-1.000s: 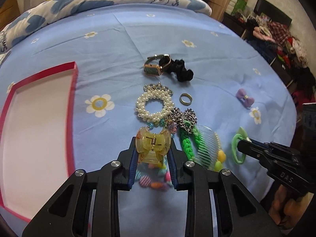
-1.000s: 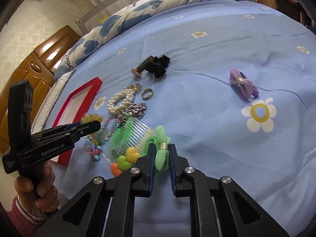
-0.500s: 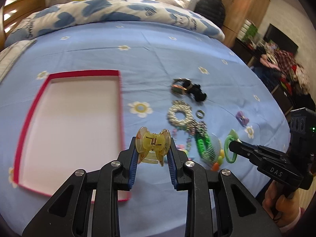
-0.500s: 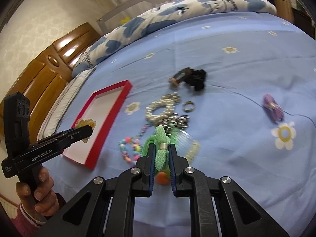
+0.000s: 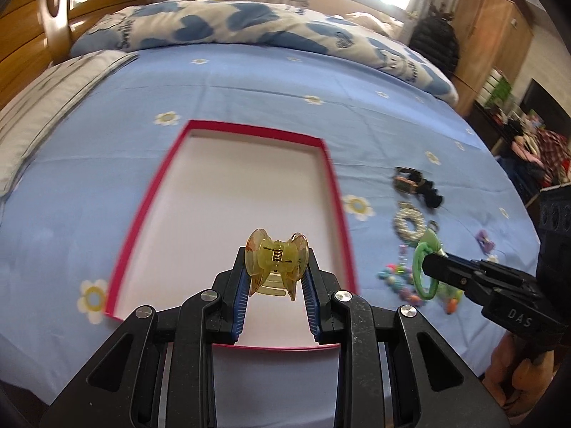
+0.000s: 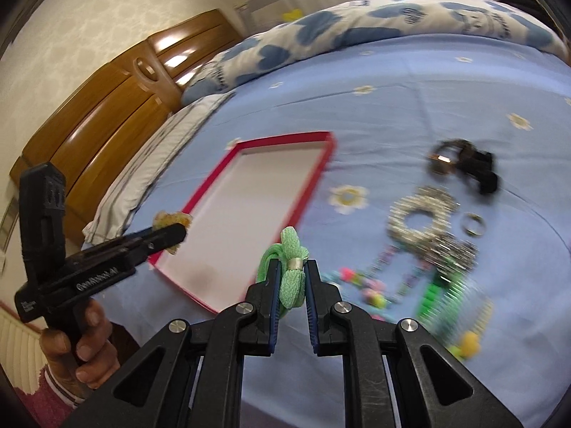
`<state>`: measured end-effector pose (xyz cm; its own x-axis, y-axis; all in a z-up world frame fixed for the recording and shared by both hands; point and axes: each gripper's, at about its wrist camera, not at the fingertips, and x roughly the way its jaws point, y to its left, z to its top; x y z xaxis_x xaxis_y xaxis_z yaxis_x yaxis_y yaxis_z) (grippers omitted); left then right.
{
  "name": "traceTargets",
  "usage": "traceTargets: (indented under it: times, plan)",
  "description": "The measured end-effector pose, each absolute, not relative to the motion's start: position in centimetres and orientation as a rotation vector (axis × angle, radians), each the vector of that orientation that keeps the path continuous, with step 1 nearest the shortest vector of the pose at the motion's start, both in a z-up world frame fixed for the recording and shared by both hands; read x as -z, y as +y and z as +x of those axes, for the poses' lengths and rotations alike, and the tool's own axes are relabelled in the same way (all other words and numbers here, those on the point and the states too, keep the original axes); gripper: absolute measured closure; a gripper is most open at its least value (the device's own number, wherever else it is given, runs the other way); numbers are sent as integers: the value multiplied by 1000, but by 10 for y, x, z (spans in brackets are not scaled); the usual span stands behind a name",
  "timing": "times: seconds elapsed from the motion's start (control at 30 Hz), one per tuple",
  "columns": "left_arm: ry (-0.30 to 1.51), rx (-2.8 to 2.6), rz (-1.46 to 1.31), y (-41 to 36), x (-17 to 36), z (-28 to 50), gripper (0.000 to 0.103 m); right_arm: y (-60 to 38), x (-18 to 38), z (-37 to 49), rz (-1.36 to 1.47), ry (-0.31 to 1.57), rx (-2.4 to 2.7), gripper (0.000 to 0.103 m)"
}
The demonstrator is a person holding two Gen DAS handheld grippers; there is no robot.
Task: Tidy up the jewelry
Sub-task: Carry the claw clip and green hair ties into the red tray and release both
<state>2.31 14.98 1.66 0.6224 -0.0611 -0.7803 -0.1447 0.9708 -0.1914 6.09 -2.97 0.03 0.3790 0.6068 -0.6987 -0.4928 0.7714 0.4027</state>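
Note:
My left gripper is shut on a yellow translucent claw hair clip and holds it above the near end of a red-rimmed box with a white inside. My right gripper is shut on a green hair tie, held in the air right of the box. The right gripper with the green tie also shows in the left wrist view. The left gripper with the clip shows in the right wrist view.
On the blue flowered bedsheet right of the box lie a watch with a black scrunchie, a pearl bracelet, a ring, a chain, a bead string, a green comb and a purple bow. A pillow lies behind.
Both grippers have lifted their items and swung left, away from the jewelry pile. The left one with the clip now hangs over the box; the right one with the tie follows.

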Motion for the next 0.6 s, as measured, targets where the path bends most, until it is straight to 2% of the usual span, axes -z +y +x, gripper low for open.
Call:
traceTargets:
  times: [0.6]
  plan:
    - [972, -160, -233, 207, 28, 66, 78, 68, 48, 107, 64, 1087, -782, 90]
